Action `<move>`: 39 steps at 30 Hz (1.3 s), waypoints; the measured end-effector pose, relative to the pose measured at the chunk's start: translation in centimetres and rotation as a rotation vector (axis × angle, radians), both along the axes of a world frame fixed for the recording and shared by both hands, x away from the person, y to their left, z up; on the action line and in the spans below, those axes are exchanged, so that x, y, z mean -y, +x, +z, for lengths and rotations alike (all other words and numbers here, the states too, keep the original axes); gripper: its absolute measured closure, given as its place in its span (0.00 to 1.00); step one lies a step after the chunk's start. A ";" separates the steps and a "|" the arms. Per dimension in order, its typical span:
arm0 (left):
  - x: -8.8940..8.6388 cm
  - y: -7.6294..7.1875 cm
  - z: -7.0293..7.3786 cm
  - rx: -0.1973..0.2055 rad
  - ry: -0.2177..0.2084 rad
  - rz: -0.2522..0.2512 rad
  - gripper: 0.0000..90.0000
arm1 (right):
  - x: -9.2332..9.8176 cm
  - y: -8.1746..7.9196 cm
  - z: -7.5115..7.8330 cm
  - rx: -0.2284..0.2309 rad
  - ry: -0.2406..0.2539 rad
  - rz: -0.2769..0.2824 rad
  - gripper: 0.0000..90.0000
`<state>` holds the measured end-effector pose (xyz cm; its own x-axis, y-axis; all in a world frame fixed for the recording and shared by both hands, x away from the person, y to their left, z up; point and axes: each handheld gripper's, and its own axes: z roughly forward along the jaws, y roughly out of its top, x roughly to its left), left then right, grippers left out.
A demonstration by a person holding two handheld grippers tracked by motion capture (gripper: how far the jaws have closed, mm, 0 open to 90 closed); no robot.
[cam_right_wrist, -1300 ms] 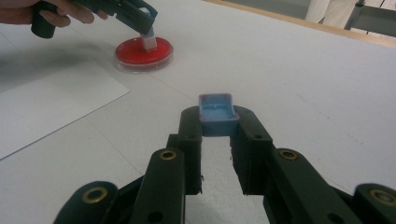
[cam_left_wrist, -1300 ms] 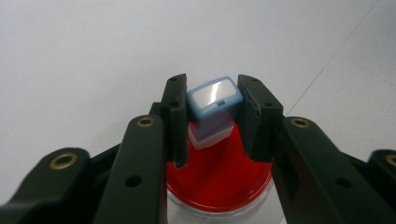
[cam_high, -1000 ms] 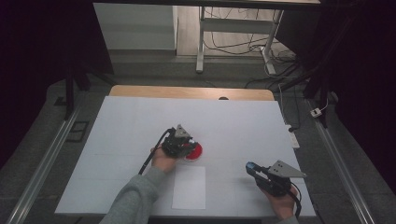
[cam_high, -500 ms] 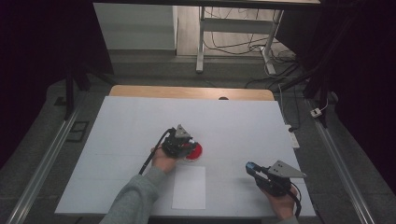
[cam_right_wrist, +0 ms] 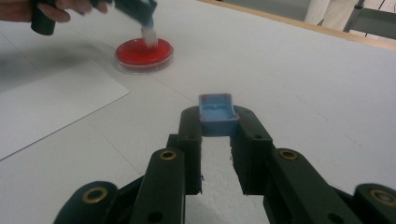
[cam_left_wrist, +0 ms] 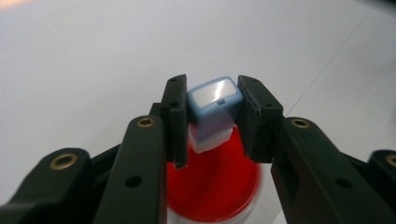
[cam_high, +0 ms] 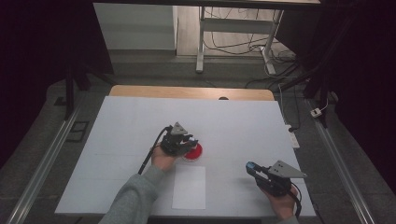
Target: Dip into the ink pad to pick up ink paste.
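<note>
The left tool (cam_left_wrist: 212, 119) clenches a small, light, rigid plastic stamp (cam_left_wrist: 214, 105) by its flat sides over the red ink pad (cam_high: 193, 152), mid-worktop; the right tool (cam_right_wrist: 215, 133) pinches the stamp's blue cap (cam_right_wrist: 217, 113).

surface: white table (cam_high: 140, 121) | on it: red ink pad (cam_high: 194, 153), white paper sheet (cam_high: 189, 187)

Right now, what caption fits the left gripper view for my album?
The left hand-held gripper holds a blue-and-white stamp, poised over a round red ink pad.
</note>
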<state>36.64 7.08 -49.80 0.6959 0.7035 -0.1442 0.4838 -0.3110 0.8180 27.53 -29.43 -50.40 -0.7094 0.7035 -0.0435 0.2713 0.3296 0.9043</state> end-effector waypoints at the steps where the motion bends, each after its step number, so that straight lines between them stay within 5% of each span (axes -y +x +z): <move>1: -0.2 -0.1 0.4 0.010 -0.008 -0.004 0.73 | 0.0 0.0 0.0 -0.002 0.000 -0.001 0.82; 7: -0.8 -1.0 1.8 0.020 0.026 -0.024 0.73 | 0.1 0.0 0.0 -0.001 0.002 -0.002 0.82; 39: -2.8 -4.6 3.1 -0.003 -0.028 -0.132 0.73 | -0.1 0.0 -0.1 -0.003 0.000 0.002 0.82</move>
<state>32.07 9.87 -46.66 0.7816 0.6016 -0.1647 0.4427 -0.3490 0.8259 27.55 -29.28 -50.45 -0.7109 0.7020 -0.0415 0.2730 0.3299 0.9037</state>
